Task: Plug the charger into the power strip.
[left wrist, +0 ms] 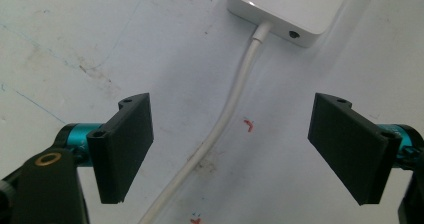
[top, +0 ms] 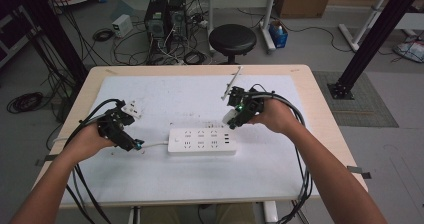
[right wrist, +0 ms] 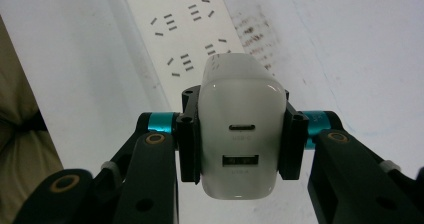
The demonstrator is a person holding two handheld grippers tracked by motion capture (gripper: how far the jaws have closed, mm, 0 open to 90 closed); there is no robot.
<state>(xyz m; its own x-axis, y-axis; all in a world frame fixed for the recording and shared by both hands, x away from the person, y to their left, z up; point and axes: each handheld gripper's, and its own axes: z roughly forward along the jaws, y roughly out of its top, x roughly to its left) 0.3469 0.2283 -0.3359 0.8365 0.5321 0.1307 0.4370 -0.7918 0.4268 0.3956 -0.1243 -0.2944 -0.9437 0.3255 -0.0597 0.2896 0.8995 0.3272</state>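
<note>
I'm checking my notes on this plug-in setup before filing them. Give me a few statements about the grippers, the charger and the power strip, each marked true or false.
1. The right gripper is clamped on a white charger. True.
2. The left gripper is shut on the power strip's cord. False: its jaws stand open, with the white cord lying on the table between them, untouched.
3. The charger is already plugged into the power strip. False: it is held above the strip, clear of the sockets.
4. The charger's visible face has two ports, one above the other. True.
5. The power strip lies on the white mat. True.
</note>
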